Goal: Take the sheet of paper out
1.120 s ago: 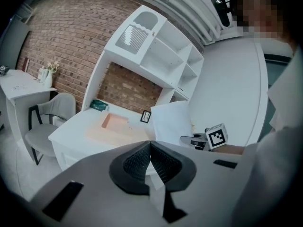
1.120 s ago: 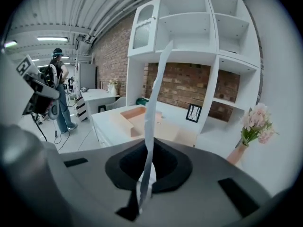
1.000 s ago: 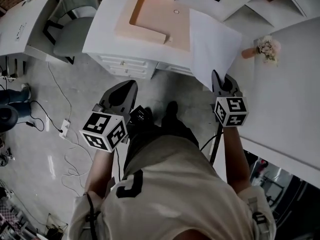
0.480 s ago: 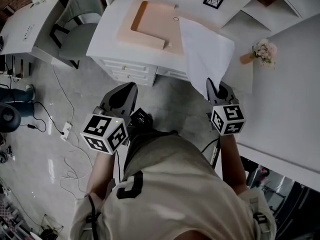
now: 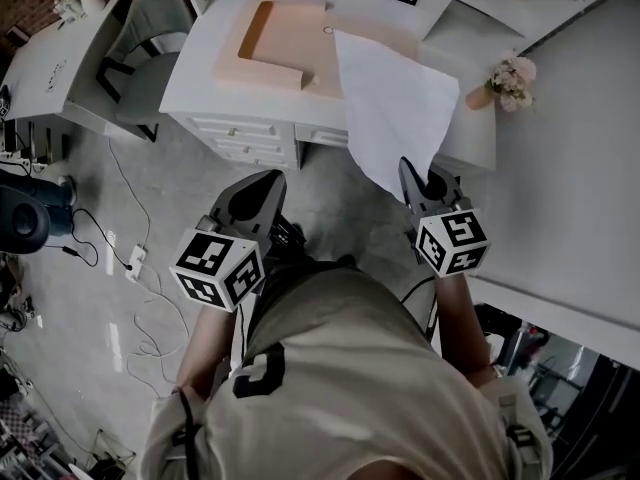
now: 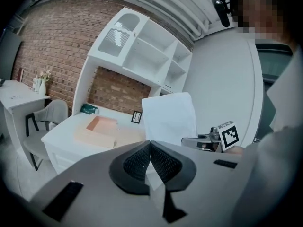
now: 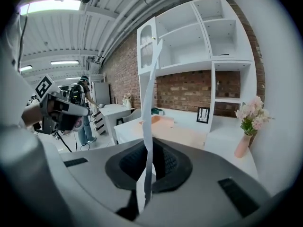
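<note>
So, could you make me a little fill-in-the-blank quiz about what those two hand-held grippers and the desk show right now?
1. The right gripper is shut on a ____.
2. The left gripper is shut and holds ____.
3. The pink vase at the desk's right end holds ____.

Missing words: sheet of paper; nothing; flowers.

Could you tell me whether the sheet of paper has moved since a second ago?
Yes, the sheet of paper shifted left, now overlapping the peach tray.
</note>
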A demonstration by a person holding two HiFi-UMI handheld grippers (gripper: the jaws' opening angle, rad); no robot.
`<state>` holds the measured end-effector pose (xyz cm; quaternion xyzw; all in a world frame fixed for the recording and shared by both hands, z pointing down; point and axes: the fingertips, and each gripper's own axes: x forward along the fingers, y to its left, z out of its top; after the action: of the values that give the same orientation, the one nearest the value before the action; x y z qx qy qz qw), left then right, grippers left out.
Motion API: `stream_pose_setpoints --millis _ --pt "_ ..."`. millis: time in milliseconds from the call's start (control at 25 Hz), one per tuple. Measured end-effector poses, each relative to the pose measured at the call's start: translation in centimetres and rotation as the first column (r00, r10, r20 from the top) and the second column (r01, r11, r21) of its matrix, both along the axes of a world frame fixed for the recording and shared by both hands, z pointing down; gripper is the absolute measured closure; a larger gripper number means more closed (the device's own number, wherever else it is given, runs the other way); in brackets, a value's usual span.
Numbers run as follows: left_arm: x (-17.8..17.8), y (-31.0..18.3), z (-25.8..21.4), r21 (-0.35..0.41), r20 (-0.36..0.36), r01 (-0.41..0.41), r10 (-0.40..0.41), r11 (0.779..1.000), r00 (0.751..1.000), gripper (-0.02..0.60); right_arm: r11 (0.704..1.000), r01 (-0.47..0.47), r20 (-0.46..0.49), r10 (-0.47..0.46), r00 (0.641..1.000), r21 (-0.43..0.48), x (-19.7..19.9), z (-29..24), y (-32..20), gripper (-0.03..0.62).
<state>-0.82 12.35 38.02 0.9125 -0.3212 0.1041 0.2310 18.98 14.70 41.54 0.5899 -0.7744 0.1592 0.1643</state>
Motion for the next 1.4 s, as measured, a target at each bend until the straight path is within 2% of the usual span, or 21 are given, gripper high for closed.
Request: stream_pose_setpoints --millis 360,840,1120,1400 --pt "3.0 3.4 -0.7 0.016 0.038 -0.017 0.016 1.0 0.999 0.565 1.0 0.012 0.064 -0.013 0.998 0.006 1.8 0.4 3.1 0.568" --pt "4.6 7.8 -1.5 0.048 0.043 0.042 -0.044 0.998 0.998 0.565 0.995 0.065 0.076 -0.071 0.995 0.082 2.9 -1.2 5.8 0.568" --pt "5.9 10.4 -0.2 0.012 0.077 0.061 -0.062 0.998 0.995 0.565 0.995 0.075 0.105 -0.081 0.991 0.06 4.6 0.0 7.4 0.568" --pt "6.6 10.6 0.1 -0.001 0.108 0.05 -0.05 0.999 0.993 0.565 0.997 0.072 0.143 -0.075 0.987 0.026 4.7 1.5 8.0 0.568"
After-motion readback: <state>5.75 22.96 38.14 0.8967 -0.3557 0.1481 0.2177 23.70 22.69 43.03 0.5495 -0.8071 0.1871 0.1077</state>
